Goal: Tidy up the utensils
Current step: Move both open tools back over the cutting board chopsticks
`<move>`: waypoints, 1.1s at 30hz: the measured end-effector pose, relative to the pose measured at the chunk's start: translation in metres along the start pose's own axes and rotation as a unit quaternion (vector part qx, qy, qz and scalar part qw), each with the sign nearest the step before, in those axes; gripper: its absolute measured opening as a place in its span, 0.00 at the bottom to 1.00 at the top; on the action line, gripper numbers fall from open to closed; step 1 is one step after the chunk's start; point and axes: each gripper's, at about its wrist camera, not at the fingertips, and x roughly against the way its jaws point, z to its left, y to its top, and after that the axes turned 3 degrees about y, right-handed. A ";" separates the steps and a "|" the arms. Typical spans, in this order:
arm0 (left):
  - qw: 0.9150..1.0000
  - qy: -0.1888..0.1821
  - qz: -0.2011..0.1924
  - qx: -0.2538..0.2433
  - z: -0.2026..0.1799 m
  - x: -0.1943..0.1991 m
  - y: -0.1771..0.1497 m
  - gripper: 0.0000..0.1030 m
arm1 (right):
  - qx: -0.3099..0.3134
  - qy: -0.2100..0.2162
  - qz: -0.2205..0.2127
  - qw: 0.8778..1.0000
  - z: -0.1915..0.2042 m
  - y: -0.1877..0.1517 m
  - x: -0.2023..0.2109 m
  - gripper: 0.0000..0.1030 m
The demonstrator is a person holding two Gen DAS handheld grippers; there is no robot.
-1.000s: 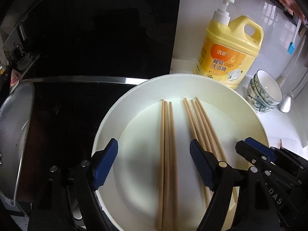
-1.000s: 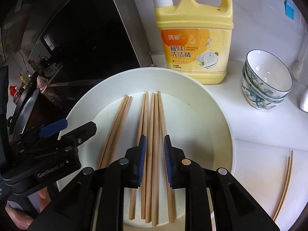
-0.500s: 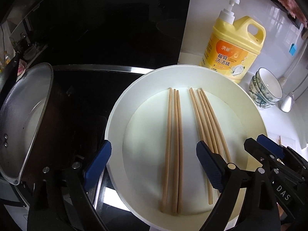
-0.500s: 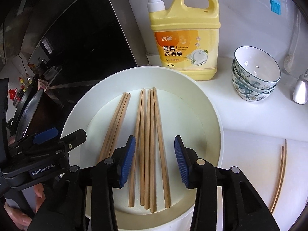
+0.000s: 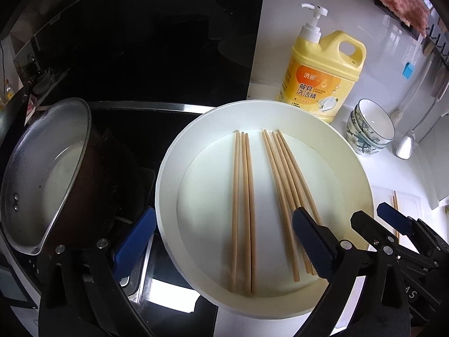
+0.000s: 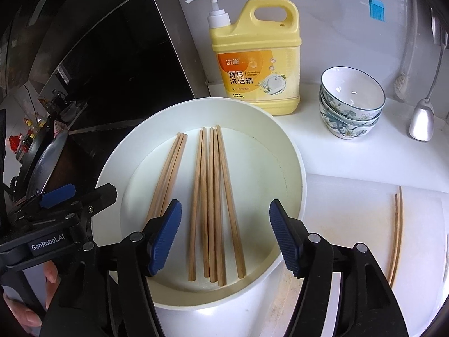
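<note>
Withdrawing: right gripper (image 6: 224, 238) jaws, near-closed a second ago, now wide apart, empty, above five-chopstick bundle (image 6: 213, 205) in white plate (image 6: 291, 151). Left gripper (image 5: 221, 241) jaws apart; three-chopstick bundle (image 5: 242, 210) alongside. Two chopsticks (image 6: 396, 233) remain on desk (image 6: 364, 154).
</note>
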 end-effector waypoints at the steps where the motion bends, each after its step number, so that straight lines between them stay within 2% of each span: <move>1: 1.000 -0.002 -0.002 -0.002 0.000 0.002 -0.001 0.93 | -0.003 -0.003 -0.003 1.000 -0.001 -0.003 0.004 0.62; 6: 0.999 -0.021 -0.015 -0.022 -0.010 0.009 -0.005 0.94 | -0.022 -0.025 -0.023 0.999 -0.009 -0.020 0.024 0.64; 11: 0.997 -0.050 -0.024 -0.060 -0.040 0.015 -0.007 0.94 | -0.040 -0.055 -0.029 0.997 -0.028 -0.046 0.047 0.64; 15: 0.993 -0.083 -0.027 -0.080 -0.069 0.024 -0.010 0.94 | -0.064 -0.084 -0.034 0.994 -0.056 -0.064 0.071 0.64; 20: 0.990 -0.103 -0.029 -0.094 -0.110 0.034 -0.018 0.94 | -0.099 -0.111 -0.043 0.988 -0.103 -0.087 0.102 0.64; 26: 0.990 -0.107 -0.029 -0.084 -0.159 0.049 -0.039 0.93 | -0.103 -0.117 -0.054 0.986 -0.163 -0.110 0.135 0.64; 29: 0.994 -0.088 -0.021 -0.065 -0.183 0.055 -0.054 0.94 | -0.096 -0.110 -0.047 0.988 -0.194 -0.122 0.145 0.65; 33: 0.995 -0.080 -0.010 -0.052 -0.213 0.063 -0.077 0.94 | -0.085 -0.099 -0.054 0.990 -0.230 -0.135 0.157 0.65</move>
